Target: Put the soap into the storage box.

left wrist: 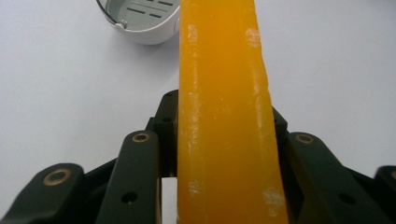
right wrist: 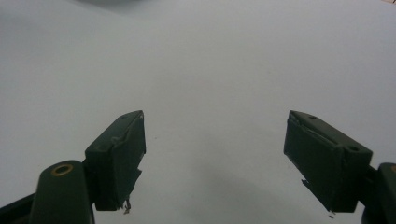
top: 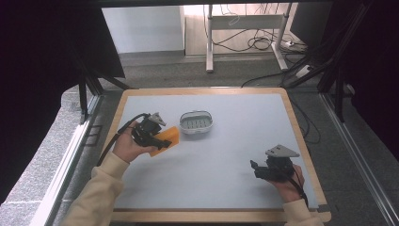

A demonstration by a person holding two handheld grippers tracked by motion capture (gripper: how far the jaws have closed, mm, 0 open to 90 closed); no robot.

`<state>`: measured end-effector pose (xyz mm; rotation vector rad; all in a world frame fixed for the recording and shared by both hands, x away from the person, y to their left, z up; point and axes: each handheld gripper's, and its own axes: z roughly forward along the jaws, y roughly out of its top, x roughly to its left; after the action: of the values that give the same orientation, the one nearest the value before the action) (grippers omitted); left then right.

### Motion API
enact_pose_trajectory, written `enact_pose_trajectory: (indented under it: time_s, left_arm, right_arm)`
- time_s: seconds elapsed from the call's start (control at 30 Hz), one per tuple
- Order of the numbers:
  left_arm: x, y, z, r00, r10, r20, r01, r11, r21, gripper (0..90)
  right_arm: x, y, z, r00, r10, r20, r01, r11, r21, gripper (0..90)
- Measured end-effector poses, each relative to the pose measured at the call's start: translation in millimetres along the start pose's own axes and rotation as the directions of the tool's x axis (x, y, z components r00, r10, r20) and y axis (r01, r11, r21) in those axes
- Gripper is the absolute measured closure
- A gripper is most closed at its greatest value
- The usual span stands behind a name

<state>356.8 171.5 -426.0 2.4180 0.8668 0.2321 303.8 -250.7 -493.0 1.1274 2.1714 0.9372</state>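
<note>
The table (top: 226,155) spreads pale and bare beneath both claws, so anything dropped lands flat on it. Just ahead of the left gripper (top: 162,142), a little beyond the tip of what it carries, sits the white soap dish (top: 196,122), slotted inside and with raised walls. The left gripper itself pinches the orange soap bar (left wrist: 224,116) by its two broad faces, and the bar stands on edge and sticks out well past the jaws toward the dish. That long overhang is the main risk: I judge that the slick bar could pivot or slide out of the pinch if the hand tilts. It could also catch the dish's near wall and shove or tip the light dish. The right gripper (right wrist: 214,154) hovers well apart, jaws spread over bare table with nothing between them, so it cannot steady the dish.
</note>
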Motion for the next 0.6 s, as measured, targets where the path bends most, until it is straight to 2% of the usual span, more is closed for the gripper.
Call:
enact_pose_trajectory:
  time_s: [0.6]
  left_arm:
    - [1.6,16.2,1.5,0.9997,0.024,-0.003,-0.024,0.9997,0.005,62.0]
  right_arm:
    - [1.4,0.4,0.0,1.0,-0.004,0.0,0.004,1.0,0.0,20.9]
